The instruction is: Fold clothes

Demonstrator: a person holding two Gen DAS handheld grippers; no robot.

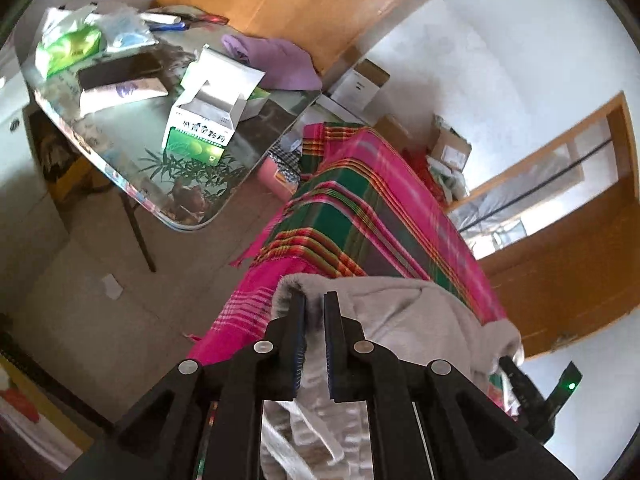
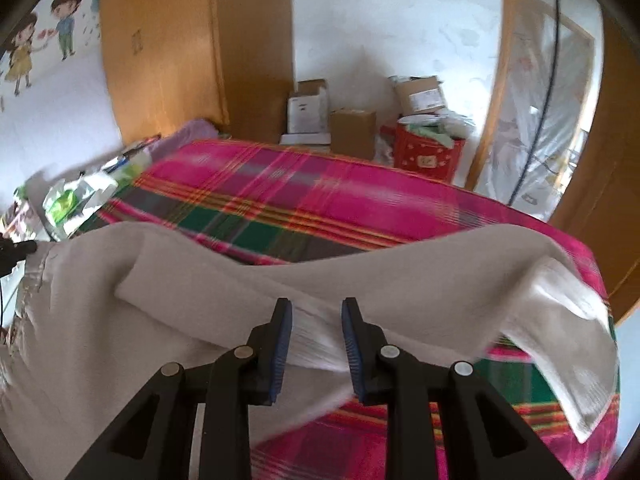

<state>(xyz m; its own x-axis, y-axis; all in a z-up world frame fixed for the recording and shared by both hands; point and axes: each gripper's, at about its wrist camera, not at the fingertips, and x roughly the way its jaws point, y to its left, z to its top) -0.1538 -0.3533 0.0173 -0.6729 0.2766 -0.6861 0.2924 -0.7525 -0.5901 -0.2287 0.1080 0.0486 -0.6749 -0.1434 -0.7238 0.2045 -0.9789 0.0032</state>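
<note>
White walls and orange-brown wooden doors close in this small room, and most of the floor is taken by a bed under a bright pink, green and orange plaid cloth [image 2: 320, 200]. Across its near end lies a light grey fleece garment [image 2: 208, 284], rumpled, one broad fold [image 2: 560, 320] of it draped towards the right corner of the bed.

From the right wrist view, the right gripper [image 2: 316, 320] has its two black fingers with blue pads partly closed, and a bunched ridge of the grey fabric sits between them; the pads press on the cloth from both sides, so it is pinched. Motion blur softens the fabric edges.

From the left wrist view, the left gripper [image 1: 315, 312] stands with its fingers drawn close together, a narrow slot between them, and the grey garment [image 1: 400, 312] gathered in that slot at the left edge of the bed. White drawstrings [image 1: 312, 432] hang below.

Beside the bed stands a glass-topped table with a bamboo print [image 1: 192, 168], carrying an open white and green carton [image 1: 208, 120], a green plastic packet [image 1: 68, 48] and a lilac cloth [image 1: 276, 60]. Against the far wall sit brown cardboard boxes [image 2: 352, 132] and a red box [image 2: 428, 152]
</note>
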